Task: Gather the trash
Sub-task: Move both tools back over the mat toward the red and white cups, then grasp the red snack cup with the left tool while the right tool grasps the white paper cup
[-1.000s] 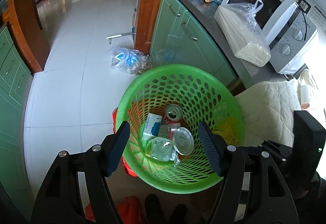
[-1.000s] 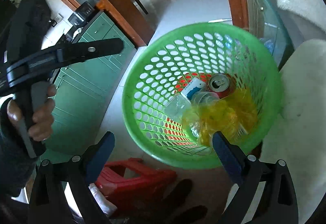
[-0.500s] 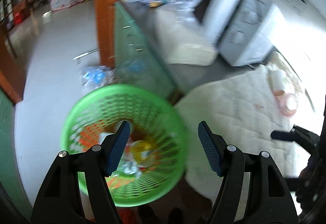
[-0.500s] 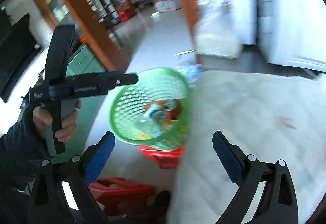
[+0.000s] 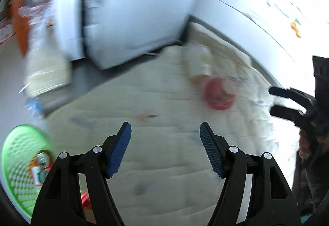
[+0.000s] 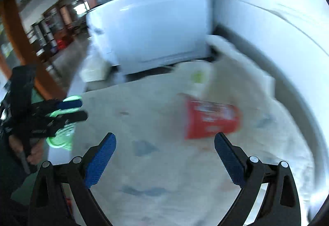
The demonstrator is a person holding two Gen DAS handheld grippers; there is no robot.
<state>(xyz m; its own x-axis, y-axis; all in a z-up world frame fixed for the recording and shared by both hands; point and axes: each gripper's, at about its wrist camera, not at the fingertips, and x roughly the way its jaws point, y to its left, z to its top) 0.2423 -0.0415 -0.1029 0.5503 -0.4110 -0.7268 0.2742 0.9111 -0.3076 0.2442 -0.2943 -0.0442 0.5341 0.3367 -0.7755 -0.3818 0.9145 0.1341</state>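
Both views are motion-blurred. A red container (image 6: pixel 211 119) lies on its side on a cream quilted cloth (image 6: pixel 156 174); in the left wrist view it shows as a red cup (image 5: pixel 219 94). A pale bottle-like item (image 5: pixel 198 59) lies just behind it, also seen as a pale bottle (image 6: pixel 198 80). My left gripper (image 5: pixel 165 135) hovers open and empty over the cloth, short of the cup. My right gripper (image 6: pixel 164 147) is open and empty, the red container just beyond its right finger. The green basket (image 5: pixel 22 166) with trash in it sits at lower left.
A white microwave (image 5: pixel 131 14) stands at the back of the counter, with a bagged stack of pale sheets (image 5: pixel 47 69) to its left. A white wall (image 6: pixel 277 26) borders the cloth on the right. The other hand-held gripper (image 6: pixel 51 117) shows at the left edge.
Both grippers have swung away from above the green basket, up and right over the cream cloth. The basket has slid to the lower left; the red cup and bottle have come into view.
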